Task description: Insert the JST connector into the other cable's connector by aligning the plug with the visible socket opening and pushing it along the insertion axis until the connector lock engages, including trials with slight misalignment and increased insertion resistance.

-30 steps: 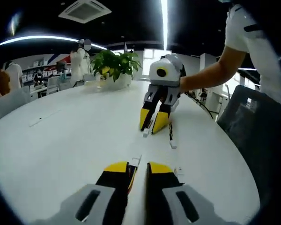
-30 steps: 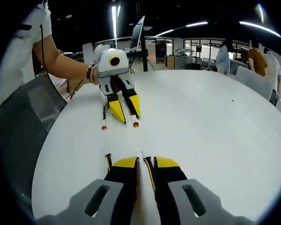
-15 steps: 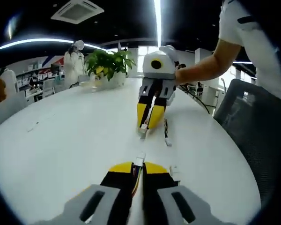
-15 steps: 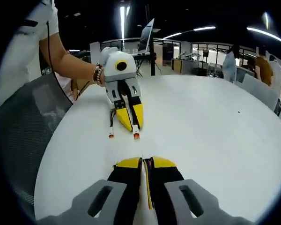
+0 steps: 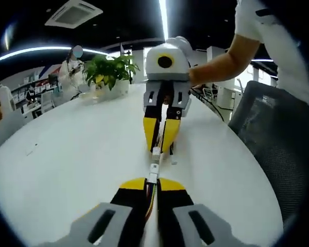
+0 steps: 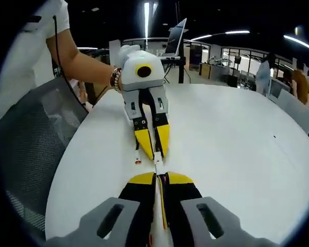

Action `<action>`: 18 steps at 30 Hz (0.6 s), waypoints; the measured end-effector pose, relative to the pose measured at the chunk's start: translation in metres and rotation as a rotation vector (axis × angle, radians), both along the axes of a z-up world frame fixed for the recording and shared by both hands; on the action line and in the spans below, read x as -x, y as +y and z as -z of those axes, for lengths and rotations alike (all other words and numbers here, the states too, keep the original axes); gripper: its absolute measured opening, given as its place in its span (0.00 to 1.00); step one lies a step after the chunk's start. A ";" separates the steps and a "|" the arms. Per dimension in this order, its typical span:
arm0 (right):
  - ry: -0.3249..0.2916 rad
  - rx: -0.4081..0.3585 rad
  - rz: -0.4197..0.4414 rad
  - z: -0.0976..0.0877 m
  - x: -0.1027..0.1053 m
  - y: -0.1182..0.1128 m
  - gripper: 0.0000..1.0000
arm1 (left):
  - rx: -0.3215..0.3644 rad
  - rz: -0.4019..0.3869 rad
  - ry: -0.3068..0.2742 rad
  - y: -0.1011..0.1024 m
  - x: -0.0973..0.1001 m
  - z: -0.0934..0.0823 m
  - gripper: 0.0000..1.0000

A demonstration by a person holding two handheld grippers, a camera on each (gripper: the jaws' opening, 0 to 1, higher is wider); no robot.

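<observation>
Left gripper: the yellow-tipped left gripper point(image 5: 153, 181) has its jaws pressed together on a thin cable with red and yellow wires point(image 5: 150, 198); the small white JST connector point(image 5: 153, 178) at the cable's end sticks out just past the fingertips, low over the table.

Right gripper: the yellow-tipped right gripper point(image 6: 159, 176), seen head-on in the left gripper view point(image 5: 160, 149), is clamped likewise on the second thin wire cable point(image 6: 162, 206), whose white mating connector point(image 5: 156, 152) pokes from between its tips.

Connectors: the two white ends face each other nose to nose and look roughly in line (whether they touch or have begun to seat, I cannot tell).

Loose end: a short stub with a red tip point(image 6: 137, 160) lies on the table beside the left gripper point(image 6: 154, 151) as seen in the right gripper view.

Table: the wide, round white table point(image 5: 67, 154) carries all this near its edge on the person's side, where a grey mesh office chair point(image 6: 31, 144) stands.

Far edge: a green potted plant in a white pot point(image 5: 110, 74) sits at the table's far edge.

Person: a bare forearm point(image 5: 221, 64) reaches to the right gripper.
</observation>
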State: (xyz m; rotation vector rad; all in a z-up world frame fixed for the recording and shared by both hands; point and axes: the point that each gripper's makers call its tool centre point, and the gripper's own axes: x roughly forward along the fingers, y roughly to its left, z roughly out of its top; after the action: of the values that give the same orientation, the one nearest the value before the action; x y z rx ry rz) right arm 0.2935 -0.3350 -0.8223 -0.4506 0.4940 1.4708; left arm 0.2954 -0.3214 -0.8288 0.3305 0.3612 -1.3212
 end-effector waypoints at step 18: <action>0.017 0.069 -0.008 0.015 -0.001 -0.003 0.04 | 0.006 0.002 -0.004 -0.004 -0.005 0.003 0.00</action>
State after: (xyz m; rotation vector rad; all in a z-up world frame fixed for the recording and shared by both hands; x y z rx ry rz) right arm 0.2947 -0.3384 -0.8372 -0.4953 0.5588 1.4699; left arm 0.3008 -0.3251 -0.8320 0.3286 0.3530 -1.3231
